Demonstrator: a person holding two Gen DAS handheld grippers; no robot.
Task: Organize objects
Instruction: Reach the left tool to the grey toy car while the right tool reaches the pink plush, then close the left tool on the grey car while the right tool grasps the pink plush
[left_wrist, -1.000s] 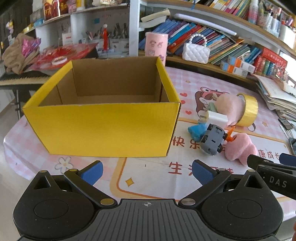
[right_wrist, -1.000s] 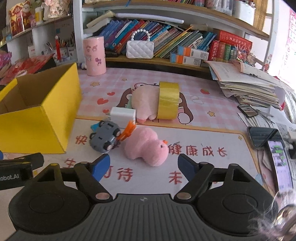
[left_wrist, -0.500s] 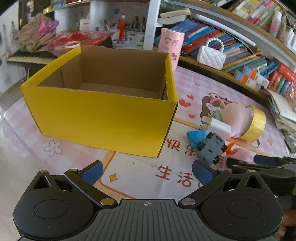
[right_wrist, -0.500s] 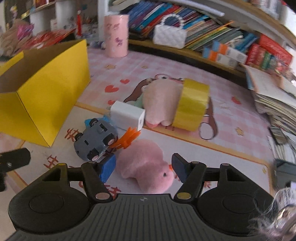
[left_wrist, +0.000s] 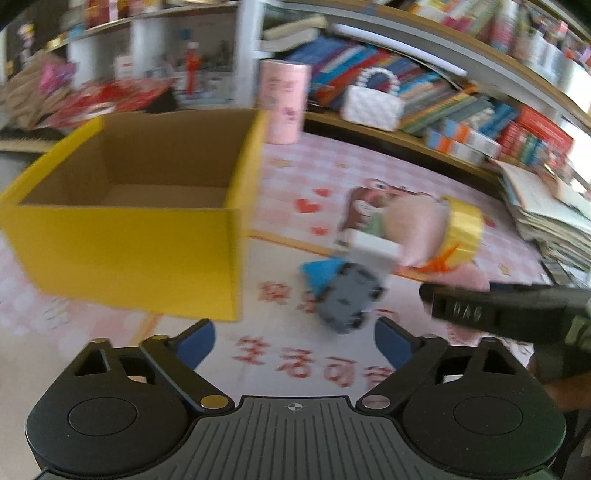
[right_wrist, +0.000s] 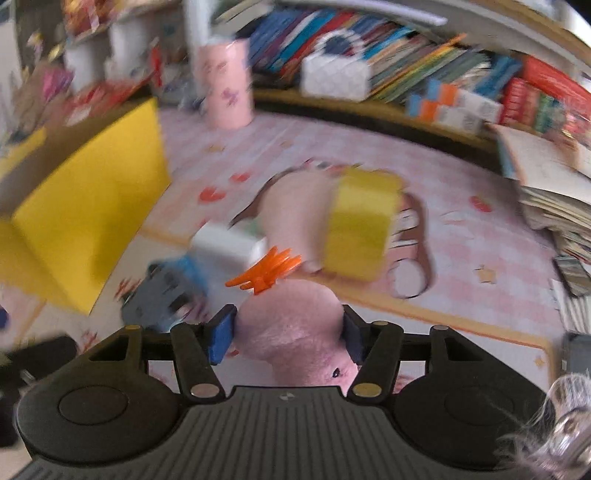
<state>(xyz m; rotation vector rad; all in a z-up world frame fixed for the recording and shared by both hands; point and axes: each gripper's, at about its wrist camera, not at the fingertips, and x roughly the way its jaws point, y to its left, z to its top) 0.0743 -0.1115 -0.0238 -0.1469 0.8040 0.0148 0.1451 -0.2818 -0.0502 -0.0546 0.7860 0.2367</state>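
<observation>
The pink plush toy (right_wrist: 295, 325) sits between the blue pads of the right tool (right_wrist: 286, 334), which look pressed into its sides, so I judge the right tool has it in its grip, though whether it has left the desk (right_wrist: 461, 295) I cannot tell through the blur; an orange spiky piece (right_wrist: 264, 273) pokes out just past the plush, touching or nearly so; just beyond lie a white block (right_wrist: 229, 242), a grey toy car (right_wrist: 162, 295) with something blue (right_wrist: 190, 267) against it, and a second pink plush (right_wrist: 295, 210) with a roll of yellow tape (right_wrist: 360, 221) beside or around its end, I cannot say which; the yellow cardboard box (left_wrist: 122, 251) stands to the left of that heap, and from the left view its brown inside shows nothing lying in it as far as the blur allows; the left tool (left_wrist: 293, 347) hangs above the desk near the box's front corner with its fingers spread wide and nothing between them; so the sorting looks barely begun to me: one toy is gripped, none is in the box, and the car, the block, the blue thing, the tape and the other plush all wait on the desk; the pink cylinder (left_wrist: 282, 101) and white handbag (left_wrist: 371, 101) stand back by the bookshelf (left_wrist: 461, 96), well apart from the pile.
</observation>
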